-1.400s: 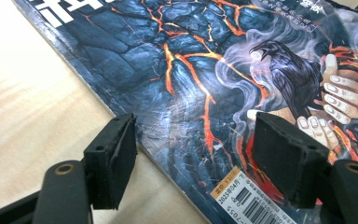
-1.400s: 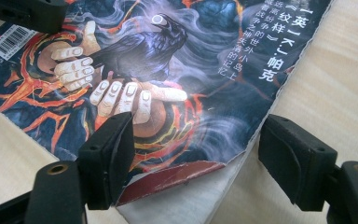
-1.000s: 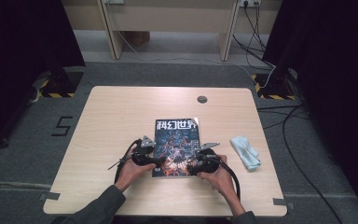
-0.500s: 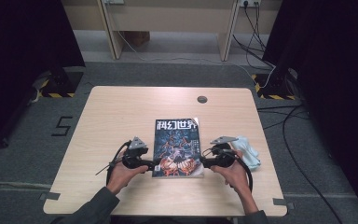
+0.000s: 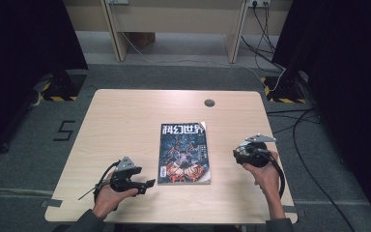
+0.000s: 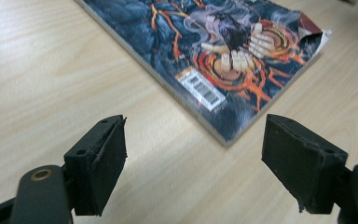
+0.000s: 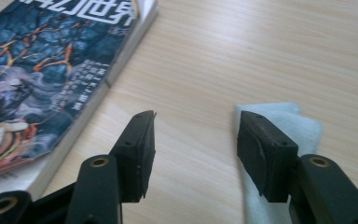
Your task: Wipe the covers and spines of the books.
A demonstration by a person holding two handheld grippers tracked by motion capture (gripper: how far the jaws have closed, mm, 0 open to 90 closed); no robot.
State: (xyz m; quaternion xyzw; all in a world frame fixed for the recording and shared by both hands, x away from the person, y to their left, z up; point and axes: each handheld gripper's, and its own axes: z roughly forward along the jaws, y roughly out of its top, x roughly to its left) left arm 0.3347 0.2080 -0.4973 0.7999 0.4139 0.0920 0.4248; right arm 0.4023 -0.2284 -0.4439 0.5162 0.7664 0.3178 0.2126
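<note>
Pale wood shows all round the magazine (image 5: 184, 153), which lies flat mid-table, cover up. Both grippers were at its lower edge a second ago and have since drawn apart — the left gripper (image 5: 147, 183) off its near left corner, jaws just opening wider, nothing between them; the right gripper (image 7: 193, 140) off to its right over a pale cloth (image 7: 284, 135), jaws gaping but just narrowing, empty. Likely the magazine is placed. The cloth is partly hidden by a jaw.
</note>
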